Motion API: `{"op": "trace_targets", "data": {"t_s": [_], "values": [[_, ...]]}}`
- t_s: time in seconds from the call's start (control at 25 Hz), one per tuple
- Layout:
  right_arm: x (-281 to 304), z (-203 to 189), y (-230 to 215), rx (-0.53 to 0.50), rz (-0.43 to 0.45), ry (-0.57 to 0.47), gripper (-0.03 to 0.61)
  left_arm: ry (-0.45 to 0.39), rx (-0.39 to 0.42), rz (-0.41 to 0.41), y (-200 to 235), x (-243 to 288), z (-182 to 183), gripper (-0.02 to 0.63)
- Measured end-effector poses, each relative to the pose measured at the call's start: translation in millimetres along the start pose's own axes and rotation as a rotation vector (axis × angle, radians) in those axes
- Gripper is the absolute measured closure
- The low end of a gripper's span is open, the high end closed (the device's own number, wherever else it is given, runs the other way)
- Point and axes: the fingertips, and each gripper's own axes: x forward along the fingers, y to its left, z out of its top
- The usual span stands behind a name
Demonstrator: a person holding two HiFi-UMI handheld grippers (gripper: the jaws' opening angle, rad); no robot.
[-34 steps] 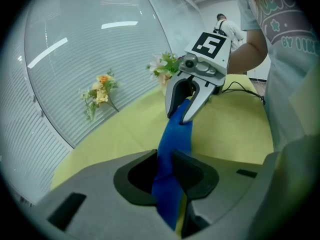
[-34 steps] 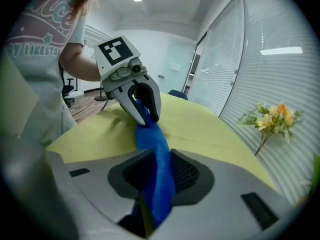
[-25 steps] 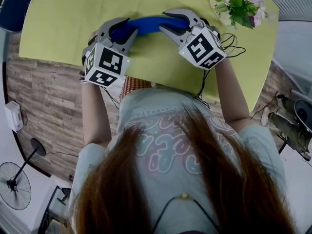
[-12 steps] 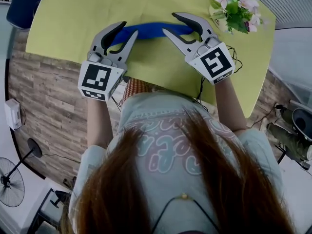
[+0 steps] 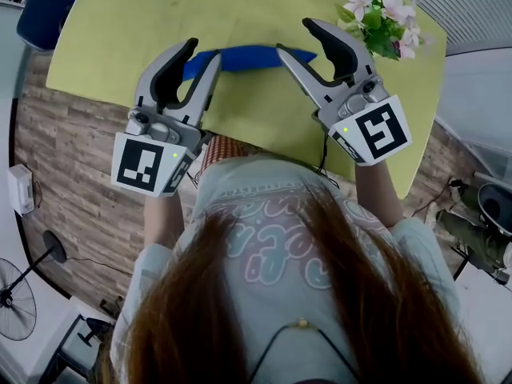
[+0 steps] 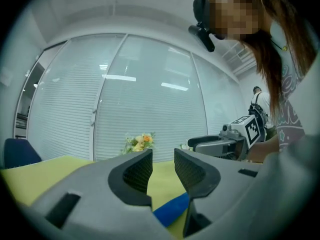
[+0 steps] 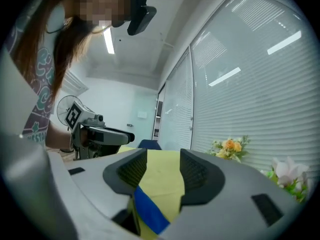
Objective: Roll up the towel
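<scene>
The towel (image 5: 244, 57), blue and rolled into a long, narrow roll, is laid crosswise on the yellow-green surface (image 5: 240, 6). A flower arrangement (image 5: 380, 18) is placed near the far right edge of the surface, well apart from the roll.

The left gripper (image 5: 202, 50) is held over the left end of the roll. In the head view that end is partly covered by the fingers. In the left gripper view the fingers are set a narrow gap apart and nothing is gripped. The towel is seen low in that view, beneath the fingers and clear of the pads.

The right gripper (image 5: 294, 36) is held at the right end of the roll. Its fingers have just been opening and are set wider than those of the left gripper. Nothing is clamped between them. In the right gripper view the towel is seen below the gap as a blue band, and the pads are not pressed on it.

Both grippers are pointed away from the person, across the surface. Each gripper is visible in the other's view.
</scene>
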Motion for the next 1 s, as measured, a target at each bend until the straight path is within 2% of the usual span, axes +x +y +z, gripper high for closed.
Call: {"op": "trace_targets", "data": {"t_s": [0.16, 0.28, 0.36, 0.48, 0.72, 0.92, 1.0], "values": [[-7, 13, 0, -0.006, -0.01, -0.025, 0.385, -0.045, 0.01, 0.01, -7, -3, 16, 0.502], [-11, 18, 3, -0.022, -0.01, -0.036, 0.385, -0.088, -0.041, -0.025, -14, -4, 25, 0.502], [-12, 22, 6, -0.055, -0.014, -0.058, 0.385, -0.087, -0.059, -0.036, -15, -5, 26, 0.502], [-10, 30, 11, -0.092, -0.024, -0.096, 0.385, -0.085, -0.041, -0.044, -19, -6, 28, 0.502], [-9, 34, 21, -0.076, -0.006, -0.111, 0.399, -0.083, 0.001, -0.028, -27, -6, 31, 0.502], [-9, 34, 20, -0.054, -0.012, -0.126, 0.456, -0.115, 0.026, 0.009, -29, 0, 32, 0.505], [-9, 34, 20, -0.058, -0.026, -0.132, 0.491, -0.11, 0.021, 0.036, -28, 3, 30, 0.528]]}}
